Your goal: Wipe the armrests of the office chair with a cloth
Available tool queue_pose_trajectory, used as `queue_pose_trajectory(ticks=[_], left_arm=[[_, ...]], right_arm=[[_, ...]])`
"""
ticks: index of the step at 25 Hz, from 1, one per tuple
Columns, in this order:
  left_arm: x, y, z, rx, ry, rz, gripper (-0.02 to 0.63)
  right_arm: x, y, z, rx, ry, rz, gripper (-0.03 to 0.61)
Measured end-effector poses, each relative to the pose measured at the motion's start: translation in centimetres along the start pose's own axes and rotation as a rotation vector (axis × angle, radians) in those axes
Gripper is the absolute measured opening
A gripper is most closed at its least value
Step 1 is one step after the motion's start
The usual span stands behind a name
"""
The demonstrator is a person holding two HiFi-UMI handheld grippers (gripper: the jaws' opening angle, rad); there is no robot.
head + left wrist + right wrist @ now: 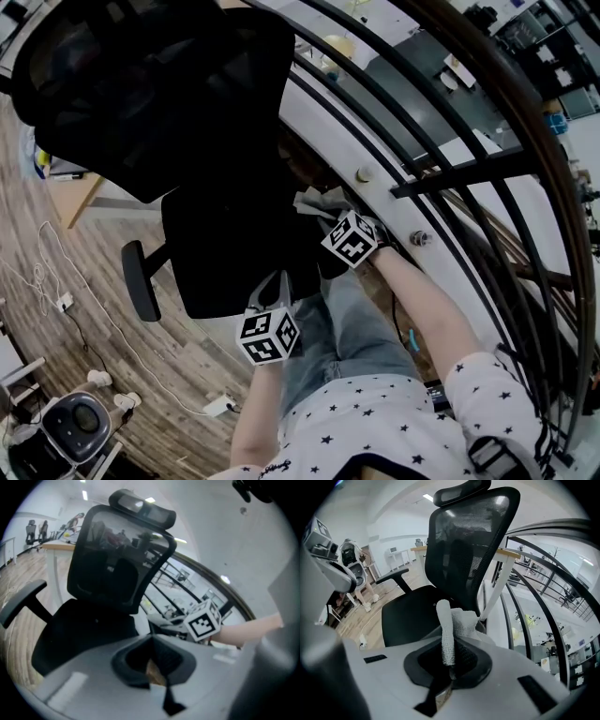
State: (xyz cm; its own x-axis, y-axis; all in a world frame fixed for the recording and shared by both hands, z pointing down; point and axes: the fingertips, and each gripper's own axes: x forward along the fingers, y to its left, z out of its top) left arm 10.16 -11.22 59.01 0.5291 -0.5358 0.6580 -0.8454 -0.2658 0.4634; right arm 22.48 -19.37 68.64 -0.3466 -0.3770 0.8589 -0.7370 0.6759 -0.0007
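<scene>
The black office chair [225, 234] stands in front of me, its mesh backrest [468, 541] upright behind the seat. Its far armrest [141, 279] sticks out at the seat's left side; it also shows in the left gripper view as armrest [21, 602]. My right gripper [330, 218] is shut on a white cloth [449, 630] at the seat's right edge. The cloth [319, 202] bunches over that side, and I cannot tell whether an armrest lies under it. My left gripper [272, 292] hovers at the seat's front edge, shut with nothing in it [152, 641].
A dark curved railing [450, 122] runs close along the chair's right side. On the wooden floor lie a white cable and a plug block [220, 405]. A grey wheeled device [75, 422] stands at the lower left, and a wooden desk [75, 192] behind the chair.
</scene>
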Motion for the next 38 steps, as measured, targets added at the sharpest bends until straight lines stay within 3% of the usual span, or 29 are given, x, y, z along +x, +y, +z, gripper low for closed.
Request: queue_pose_trajectory(ticks=[24, 38], left_arm=[[-1.4, -1.6, -2.7, 0.035, 0.010, -0.041, 0.008], [-2.7, -2.9, -5.5, 0.009, -0.013, -0.002, 0.008]], right_arm=[[-2.8, 5.5, -4.8, 0.048, -0.008, 0.006, 0.025], [-4.6, 9.1, -7.3, 0.067, -0.031, 0.024, 0.025]])
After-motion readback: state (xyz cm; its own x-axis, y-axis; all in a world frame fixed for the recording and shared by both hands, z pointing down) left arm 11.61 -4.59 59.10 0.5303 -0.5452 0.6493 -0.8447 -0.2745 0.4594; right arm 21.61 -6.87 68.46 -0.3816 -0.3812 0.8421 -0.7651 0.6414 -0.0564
